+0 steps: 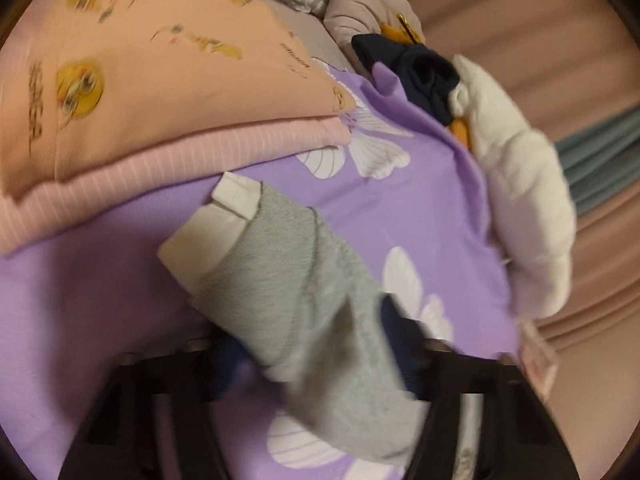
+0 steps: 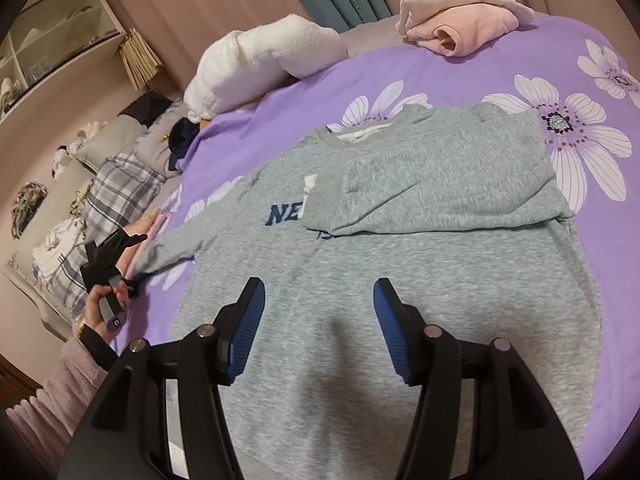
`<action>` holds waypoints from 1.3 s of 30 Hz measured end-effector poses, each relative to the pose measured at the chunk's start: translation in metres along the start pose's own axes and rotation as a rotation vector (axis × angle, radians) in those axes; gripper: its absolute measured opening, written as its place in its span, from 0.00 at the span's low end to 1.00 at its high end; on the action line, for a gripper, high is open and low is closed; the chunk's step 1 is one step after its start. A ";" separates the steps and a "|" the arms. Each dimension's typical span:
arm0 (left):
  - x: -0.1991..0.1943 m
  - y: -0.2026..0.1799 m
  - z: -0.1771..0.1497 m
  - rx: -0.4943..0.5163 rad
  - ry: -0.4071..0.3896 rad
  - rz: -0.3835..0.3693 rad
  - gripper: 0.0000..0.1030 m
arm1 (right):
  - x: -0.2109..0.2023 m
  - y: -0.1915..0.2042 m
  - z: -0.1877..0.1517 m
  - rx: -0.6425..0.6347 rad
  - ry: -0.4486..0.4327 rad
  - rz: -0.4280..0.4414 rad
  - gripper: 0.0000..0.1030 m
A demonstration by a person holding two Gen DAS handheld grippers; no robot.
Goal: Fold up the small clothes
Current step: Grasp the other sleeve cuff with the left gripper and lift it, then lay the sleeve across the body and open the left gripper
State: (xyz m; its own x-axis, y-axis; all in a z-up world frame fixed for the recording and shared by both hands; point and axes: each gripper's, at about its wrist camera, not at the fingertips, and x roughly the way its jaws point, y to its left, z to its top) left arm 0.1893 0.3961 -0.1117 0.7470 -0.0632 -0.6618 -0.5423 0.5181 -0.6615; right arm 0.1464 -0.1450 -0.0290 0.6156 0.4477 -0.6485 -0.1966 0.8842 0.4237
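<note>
A grey sweatshirt (image 2: 360, 280) with blue letters lies flat on the purple flowered bedspread (image 2: 500, 72). Its right sleeve (image 2: 440, 184) is folded across the chest. Its left sleeve (image 2: 176, 246) stretches out to the left, and my left gripper (image 2: 128, 276) holds its end. In the left wrist view the grey sleeve (image 1: 304, 304) with a white cuff (image 1: 200, 236) runs between the blue pads, and the left gripper (image 1: 316, 340) is shut on it. My right gripper (image 2: 320, 328) is open and empty above the sweatshirt's lower part.
A pile of folded pink and peach clothes (image 1: 140, 120) lies left of the sleeve. A white fleece garment (image 2: 260, 60) and dark blue clothing (image 2: 184, 136) lie at the bed's far edge. A folded pink garment (image 2: 460, 24) is at the back. Plaid bedding (image 2: 120, 192) lies at left.
</note>
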 end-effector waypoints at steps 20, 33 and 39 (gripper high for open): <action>-0.039 -0.208 -0.121 0.650 0.013 -0.190 0.16 | -0.030 -0.033 -0.027 0.113 -0.033 0.060 0.56; 0.027 -0.249 -0.255 0.855 0.301 -0.149 0.32 | -0.043 -0.072 -0.033 0.225 -0.018 0.067 0.58; -0.007 -0.213 -0.229 0.761 0.265 -0.183 0.57 | -0.034 -0.064 -0.016 0.213 0.030 0.116 0.63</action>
State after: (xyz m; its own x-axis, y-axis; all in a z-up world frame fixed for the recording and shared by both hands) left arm 0.2114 0.0908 -0.0473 0.6311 -0.3522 -0.6911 0.0586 0.9101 -0.4103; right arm 0.1256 -0.2148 -0.0446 0.5746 0.5512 -0.6050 -0.0976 0.7801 0.6180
